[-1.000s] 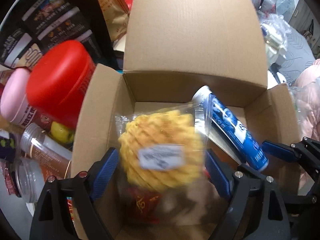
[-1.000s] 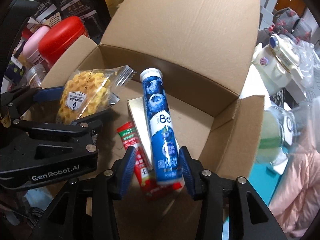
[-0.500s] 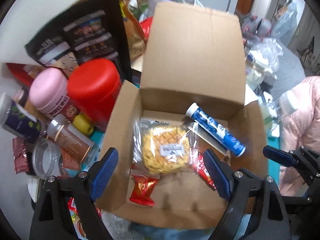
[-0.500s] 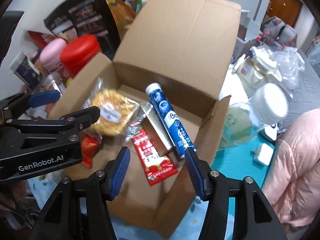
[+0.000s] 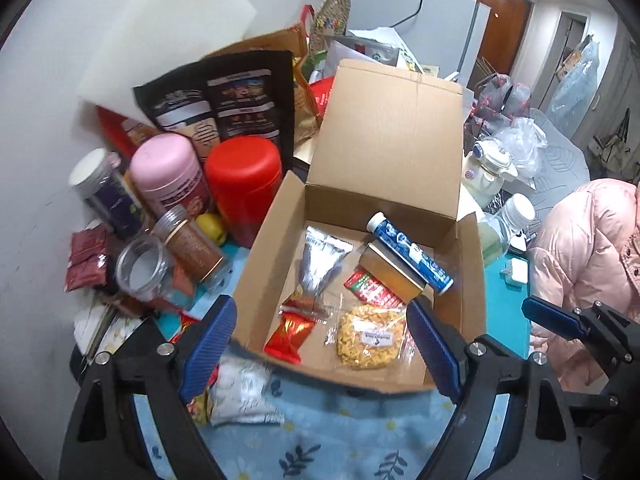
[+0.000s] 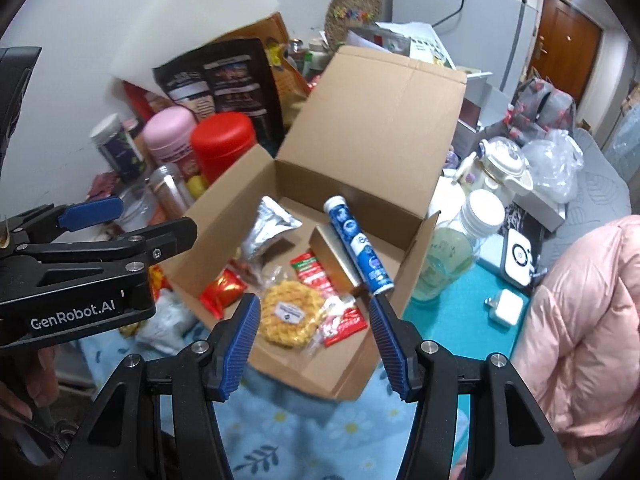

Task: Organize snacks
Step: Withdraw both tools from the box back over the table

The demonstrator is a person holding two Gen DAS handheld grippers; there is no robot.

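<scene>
Judging by how things lay, a placing step was over and the next pick was due. The cardboard box [image 5: 472, 276] stood open on the blue floral cloth [image 5: 360, 432], its lid upright at the far edge. Inside it, a blue tube [image 5: 412, 254] lay along the right wall, a silver pouch [image 5: 322, 262] near the far left corner, and a bagged yellow waffle snack [image 5: 370, 342] and a red wrapped sweet [image 5: 290, 334] at the near edge. The left gripper [image 5: 320, 350] was held above the near rim, fingers wide apart and empty. The right gripper [image 6: 314, 338] was likewise empty, fingers parted. Loose packets [image 5: 240, 394] at the box's near left corner, possibly snacks though blurred, would call for a reach left and down.
</scene>
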